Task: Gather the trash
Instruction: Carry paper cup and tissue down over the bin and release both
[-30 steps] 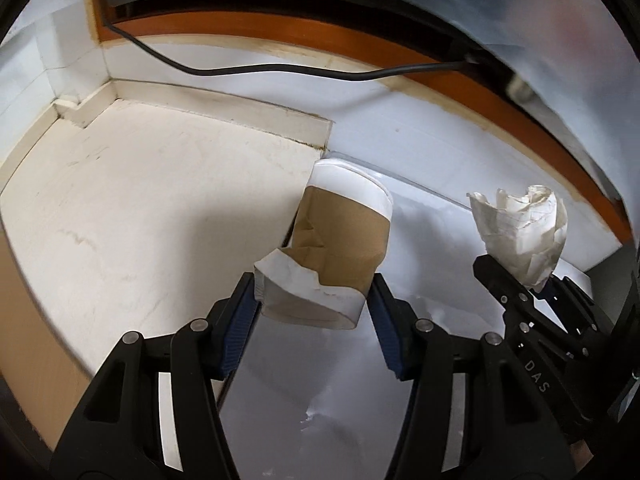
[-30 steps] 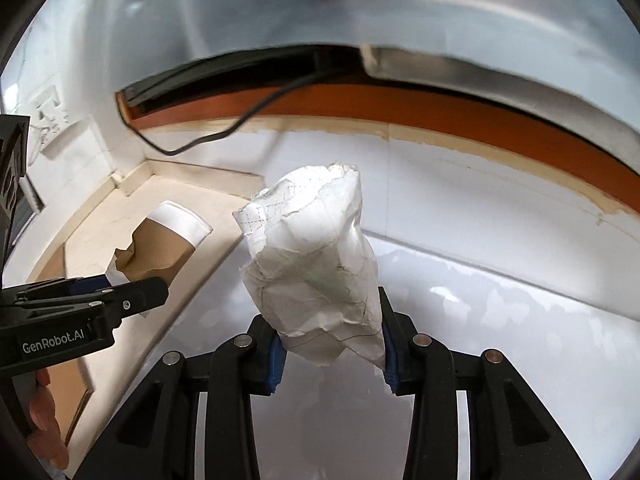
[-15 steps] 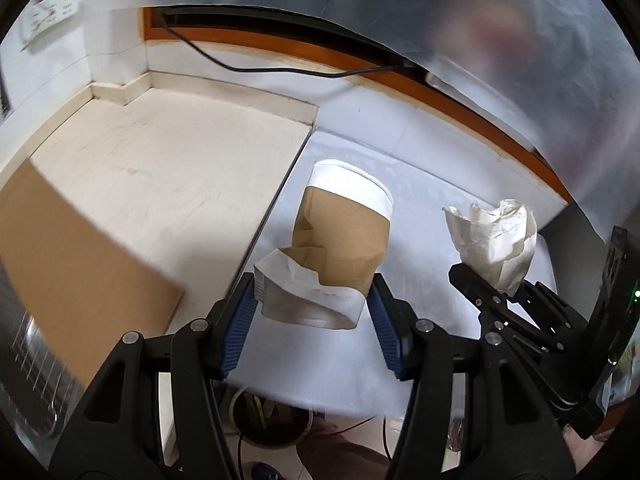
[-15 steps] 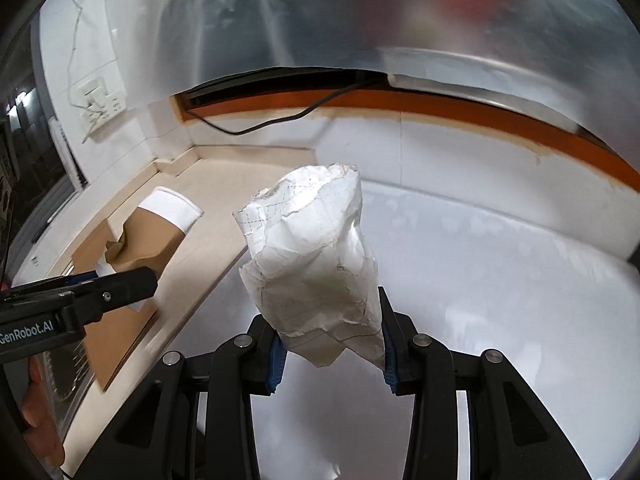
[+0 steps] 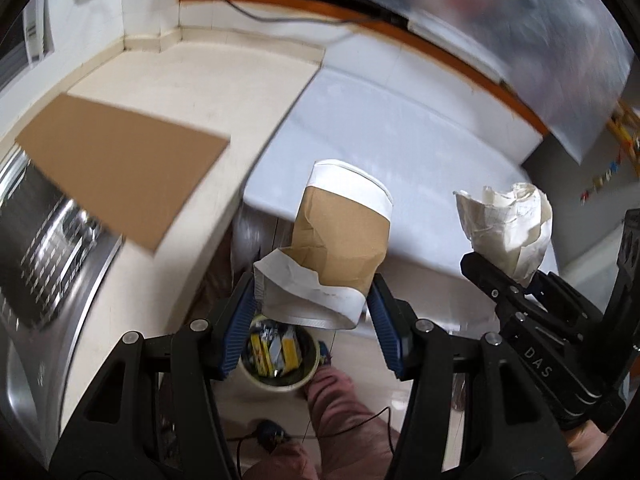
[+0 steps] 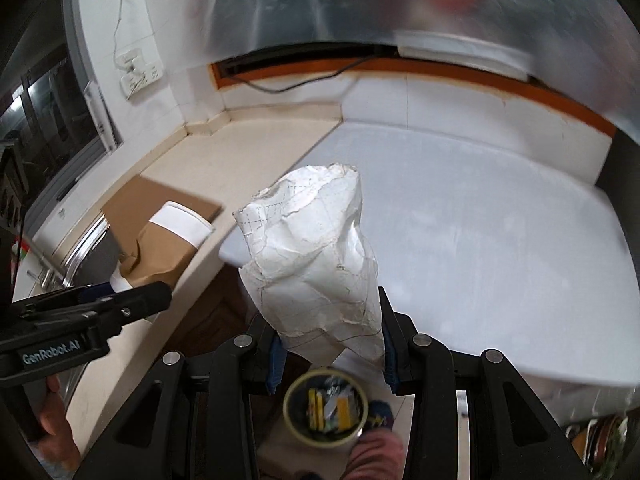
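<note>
My left gripper [image 5: 312, 312] pinches a crushed paper cup [image 5: 336, 248], brown-sleeved with a white rim, dented and torn near its base. My right gripper [image 6: 328, 346] clamps a crumpled white paper wad [image 6: 312, 256] with faint grid lines. Both hang past the counter edge above a round bin [image 6: 325, 408] holding yellow wrappers. The grippers read "GenRobot.AI" and "DAS". Cardboard [image 5: 120, 168] lies on the counter.

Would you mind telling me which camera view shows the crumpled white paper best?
The right wrist view: the crumpled white paper fills the centre, clamped in the right tool. The left wrist view shows it smaller, near the right edge.
</note>
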`<state>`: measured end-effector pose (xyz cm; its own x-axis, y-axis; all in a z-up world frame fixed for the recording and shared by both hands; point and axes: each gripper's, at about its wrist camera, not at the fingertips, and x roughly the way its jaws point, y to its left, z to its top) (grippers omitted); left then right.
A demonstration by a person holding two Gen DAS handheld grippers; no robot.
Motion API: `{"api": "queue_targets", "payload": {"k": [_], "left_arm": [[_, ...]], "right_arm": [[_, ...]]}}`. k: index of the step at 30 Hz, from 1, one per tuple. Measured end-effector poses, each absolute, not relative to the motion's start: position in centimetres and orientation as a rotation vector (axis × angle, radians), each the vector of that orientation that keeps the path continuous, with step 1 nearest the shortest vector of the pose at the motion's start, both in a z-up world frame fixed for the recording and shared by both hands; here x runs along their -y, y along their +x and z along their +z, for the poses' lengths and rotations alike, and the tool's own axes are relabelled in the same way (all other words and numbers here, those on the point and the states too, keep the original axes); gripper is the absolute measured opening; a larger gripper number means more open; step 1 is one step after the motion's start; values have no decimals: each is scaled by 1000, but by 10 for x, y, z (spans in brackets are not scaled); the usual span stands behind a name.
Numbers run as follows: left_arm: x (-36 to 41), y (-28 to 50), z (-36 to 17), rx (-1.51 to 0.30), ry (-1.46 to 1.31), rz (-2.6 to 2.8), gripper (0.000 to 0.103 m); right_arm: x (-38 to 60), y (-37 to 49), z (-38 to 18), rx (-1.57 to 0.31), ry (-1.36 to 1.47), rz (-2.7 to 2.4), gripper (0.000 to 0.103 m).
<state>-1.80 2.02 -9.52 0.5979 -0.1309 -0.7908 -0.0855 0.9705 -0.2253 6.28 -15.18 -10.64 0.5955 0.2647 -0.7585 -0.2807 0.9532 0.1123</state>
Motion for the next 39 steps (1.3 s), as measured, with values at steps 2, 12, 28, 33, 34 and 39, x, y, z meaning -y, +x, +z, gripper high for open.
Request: {"api": "queue_targets", "payload": {"k": [2, 12, 28, 33, 34, 39], "left_arm": [[-19, -34, -109, -959, -248, -25, 52], [2, -68, -182, -1082, -236, -6, 52], [13, -23, -371, -1298, -284, 90, 53], [12, 3, -430, -1332, -276, 105, 53], [11, 9, -445, -1339, -271, 110, 53], [5, 32, -508, -1375, -275, 106, 53]], "right_arm": [[153, 37, -114, -905, -21, 320, 38], [159, -43, -182, -1069, -69, 340, 38], [186, -26, -386, -1367, -40, 395, 39], [187, -13, -456, -1426, -31, 388, 41], [187, -11, -466, -1435, -28, 387, 41], [180, 7, -546, -1494, -7, 405, 44]]}}
